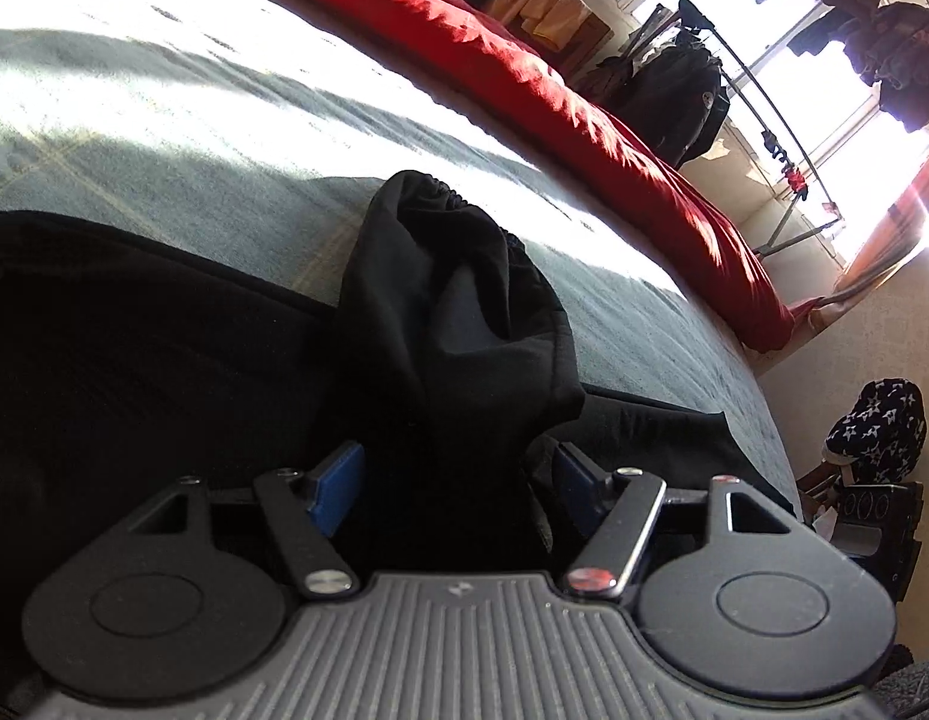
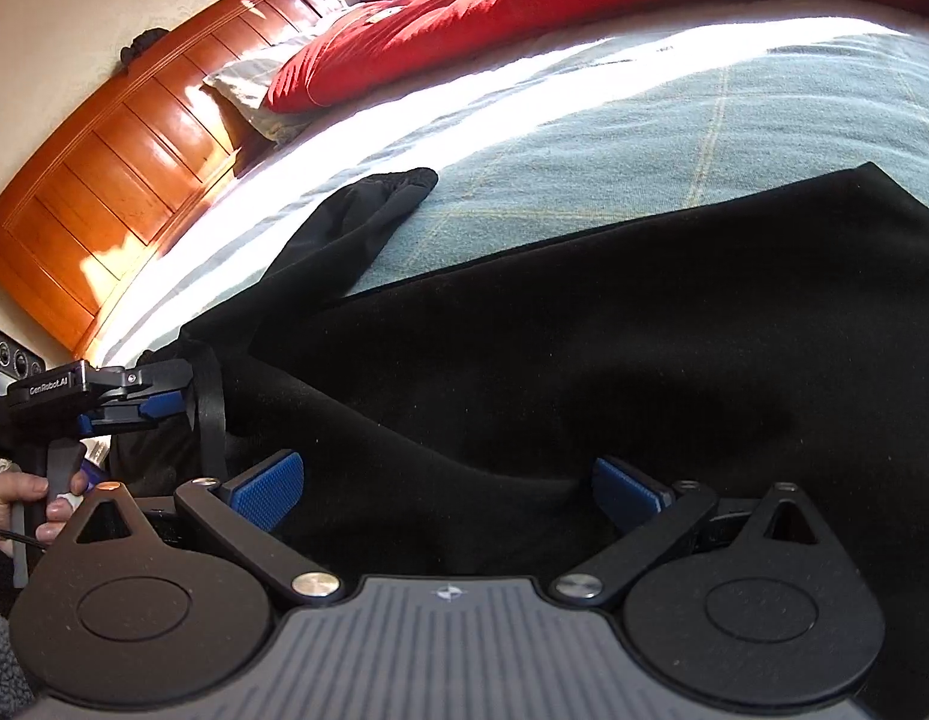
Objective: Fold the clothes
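1. Garment location: black garment lies spread on the grey-blue bedspread, one sleeve raised.
2. Left gripper: jaws spread, sleeve cloth bunched between the pads; whether it is pinched cannot be told.
3. Right gripper: jaws spread, holding nothing.
4. Handling: soft, limp, light cloth; judged best gripped at hems or cuff.

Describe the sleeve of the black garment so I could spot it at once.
Start at the wooden headboard, then the grey-blue blanket below the red duvet. The black sleeve juts from the black garment, its gathered cuff toward the headboard, the only narrow strip.
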Demonstrator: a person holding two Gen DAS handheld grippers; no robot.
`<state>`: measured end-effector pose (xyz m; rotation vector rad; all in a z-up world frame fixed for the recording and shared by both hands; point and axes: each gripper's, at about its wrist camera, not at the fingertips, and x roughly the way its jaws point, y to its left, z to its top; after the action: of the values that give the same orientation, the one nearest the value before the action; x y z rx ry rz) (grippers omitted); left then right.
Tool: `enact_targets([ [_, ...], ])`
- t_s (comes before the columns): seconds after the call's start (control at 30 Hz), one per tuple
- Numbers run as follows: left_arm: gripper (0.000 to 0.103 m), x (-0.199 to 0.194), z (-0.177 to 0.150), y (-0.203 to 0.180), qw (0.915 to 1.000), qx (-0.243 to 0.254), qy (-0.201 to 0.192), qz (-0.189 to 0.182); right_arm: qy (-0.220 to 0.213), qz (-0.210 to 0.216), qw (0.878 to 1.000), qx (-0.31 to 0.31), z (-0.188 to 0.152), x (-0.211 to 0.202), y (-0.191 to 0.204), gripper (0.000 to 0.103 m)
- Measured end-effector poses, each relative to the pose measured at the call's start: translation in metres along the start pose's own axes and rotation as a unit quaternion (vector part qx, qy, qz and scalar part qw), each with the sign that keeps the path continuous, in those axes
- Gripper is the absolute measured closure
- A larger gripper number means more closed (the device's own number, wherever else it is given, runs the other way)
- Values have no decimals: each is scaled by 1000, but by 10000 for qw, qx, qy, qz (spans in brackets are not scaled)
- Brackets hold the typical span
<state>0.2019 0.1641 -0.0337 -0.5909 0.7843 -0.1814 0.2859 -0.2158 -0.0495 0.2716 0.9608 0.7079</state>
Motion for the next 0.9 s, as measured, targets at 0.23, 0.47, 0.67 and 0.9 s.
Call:
enact_targets([
  [0.23,25,-13,35,-39,9942,678,-247,-799,-38,-193,9990,-392,-3,-37,19,0],
  [0.47,25,111,38,-99,9547,648,1483,-2496,-152,-678,9975,113,-40,-62,15,0],
  [0.67,32,191,10,-114,9476,850,2403,-1925,-415,-857,9940,530,-61,-66,16,0],
  [0.9,40,155,35,-134,9492,2081,1734,-1599,-508,-777,9935,653,-63,-65,9,0],
])
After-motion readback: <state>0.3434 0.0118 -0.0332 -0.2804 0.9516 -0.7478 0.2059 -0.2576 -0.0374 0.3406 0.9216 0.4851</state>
